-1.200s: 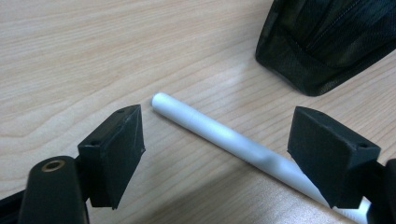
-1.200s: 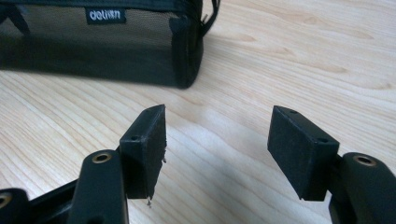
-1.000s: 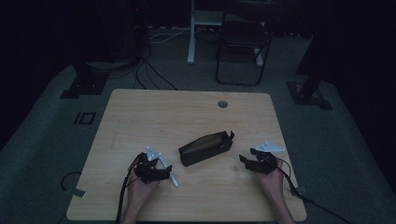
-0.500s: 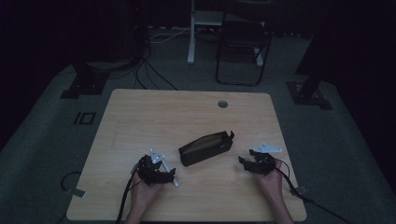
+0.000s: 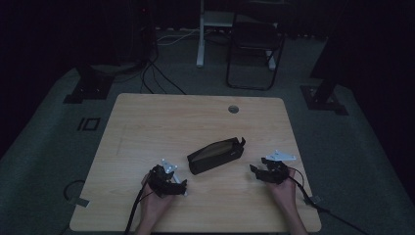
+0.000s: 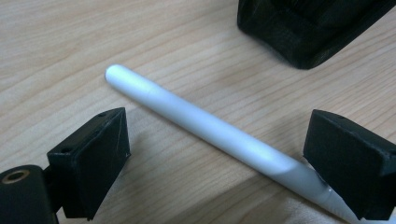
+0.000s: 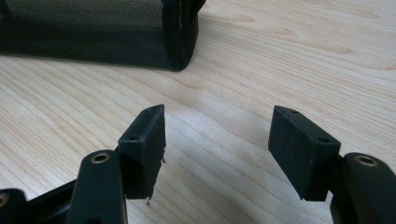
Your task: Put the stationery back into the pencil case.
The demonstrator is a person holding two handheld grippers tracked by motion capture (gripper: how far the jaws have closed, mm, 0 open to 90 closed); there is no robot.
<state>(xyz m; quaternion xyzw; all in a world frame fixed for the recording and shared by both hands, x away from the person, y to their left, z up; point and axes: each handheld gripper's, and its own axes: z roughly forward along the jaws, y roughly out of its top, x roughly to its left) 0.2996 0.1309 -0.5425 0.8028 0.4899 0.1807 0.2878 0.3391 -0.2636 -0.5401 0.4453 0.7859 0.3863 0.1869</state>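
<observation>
A dark zippered pouch [image 5: 216,153] lies slanted near the middle of the wooden table [image 5: 195,122]. A white pen [image 6: 205,128] rests flat on the wood, crossing between the wide-apart jaws of my left gripper [image 6: 224,161], which stands open around it; the pen's lower end passes close by the right jaw. The pouch corner [image 6: 308,28] is just beyond the pen. In the high view the left gripper [image 5: 182,186] sits at the pouch's near left. My right gripper [image 7: 219,144] is open with nothing between its jaws, low over bare wood, with the pouch's mesh side [image 7: 93,32] ahead. From above, the right gripper [image 5: 255,170] is to the right of the pouch.
A round cable hole [image 5: 233,108] sits near the table's far edge. Beyond the table are a folding chair [image 5: 254,49], a white post [image 5: 200,34] and cables on the dark floor. Stand feet [image 5: 88,85] flank the table.
My left gripper has slid slightly toward the near edge and right, along the pen. The right gripper and pouch have stayed put.
</observation>
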